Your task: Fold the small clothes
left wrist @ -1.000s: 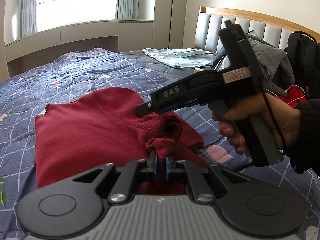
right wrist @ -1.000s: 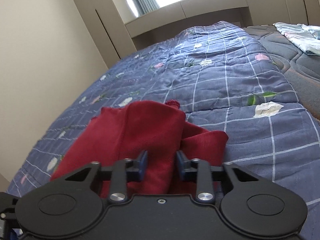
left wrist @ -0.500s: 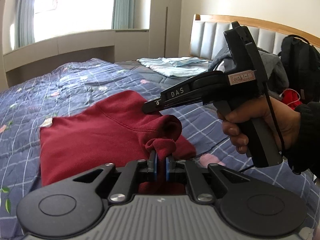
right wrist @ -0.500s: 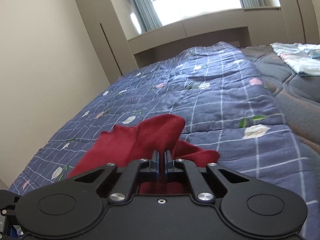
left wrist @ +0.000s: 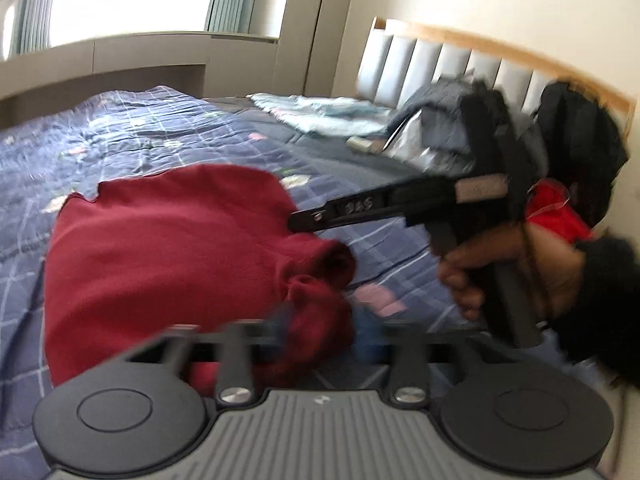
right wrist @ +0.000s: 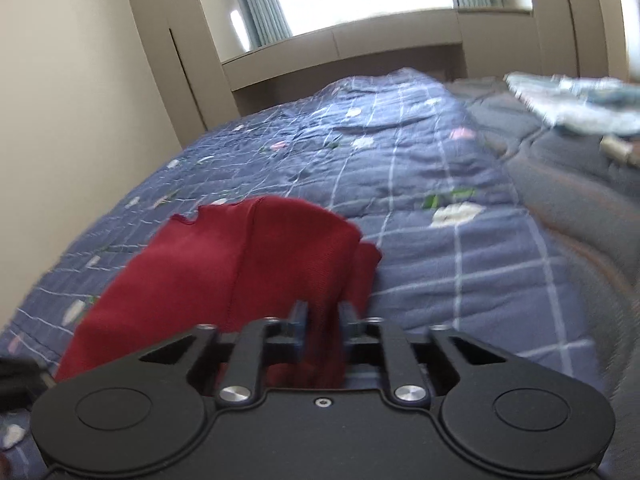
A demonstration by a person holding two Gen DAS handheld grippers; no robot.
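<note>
A dark red garment lies folded on the blue checked quilt. Its near right corner is bunched up. My left gripper is at that bunch and its jaws are opening wide, with the cloth loose between the blurred blue pads. In the left wrist view my right gripper hovers just over the garment's right edge, held by a hand. In the right wrist view the right gripper is opening too, and a fold of the red garment sits between its parted fingers.
A light blue folded cloth, a grey heap of clothes and a black backpack sit toward the padded headboard. A wall runs along the bed's far side. Bare quilt stretches beyond the garment.
Both grippers were shut on folds of the red garment half a second ago and their jaws have now parted. The bunched corner has slumped lower. The right gripper has shifted a little.
</note>
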